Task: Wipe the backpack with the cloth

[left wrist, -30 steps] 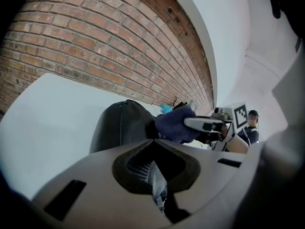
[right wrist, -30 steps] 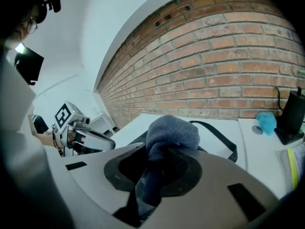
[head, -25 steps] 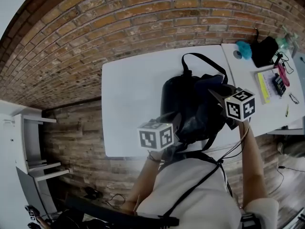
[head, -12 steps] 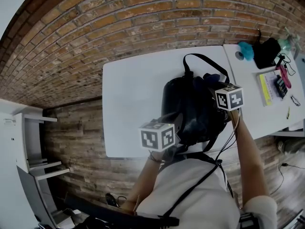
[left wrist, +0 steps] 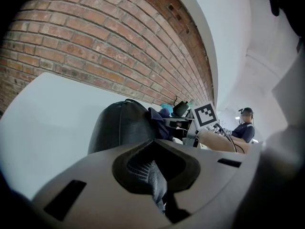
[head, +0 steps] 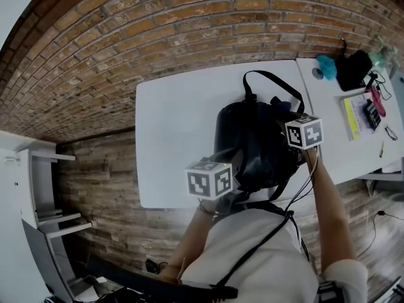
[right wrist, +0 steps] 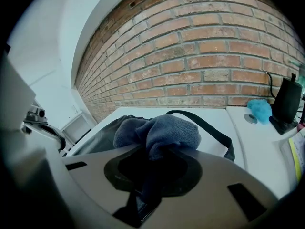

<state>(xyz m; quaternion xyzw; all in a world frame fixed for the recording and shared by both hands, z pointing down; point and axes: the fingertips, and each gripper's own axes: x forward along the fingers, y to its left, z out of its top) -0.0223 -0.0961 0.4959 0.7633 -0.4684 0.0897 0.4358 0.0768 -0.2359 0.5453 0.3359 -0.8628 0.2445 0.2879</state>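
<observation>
A black backpack (head: 249, 145) lies on the white table (head: 177, 131), its carry strap (head: 271, 81) looped toward the brick wall. My left gripper (head: 235, 164) is at the backpack's near edge, and in the left gripper view the left gripper (left wrist: 155, 178) is shut on a fold of dark backpack fabric. My right gripper (head: 285, 122) is over the backpack's right side. In the right gripper view the right gripper (right wrist: 151, 168) is shut on a bunched blue-grey cloth (right wrist: 164, 130), which rests against the backpack (right wrist: 93, 140).
A second white table (head: 328, 144) at the right holds a blue fluffy thing (head: 324, 64), a black bag (head: 351, 68), a yellow pad (head: 349, 116) and small items. White shelves (head: 38, 188) stand at the left. A seated person (left wrist: 244, 130) shows in the left gripper view.
My right gripper with the cloth has moved left and away from me across the backpack's right side. The left gripper has kept its hold and place.
</observation>
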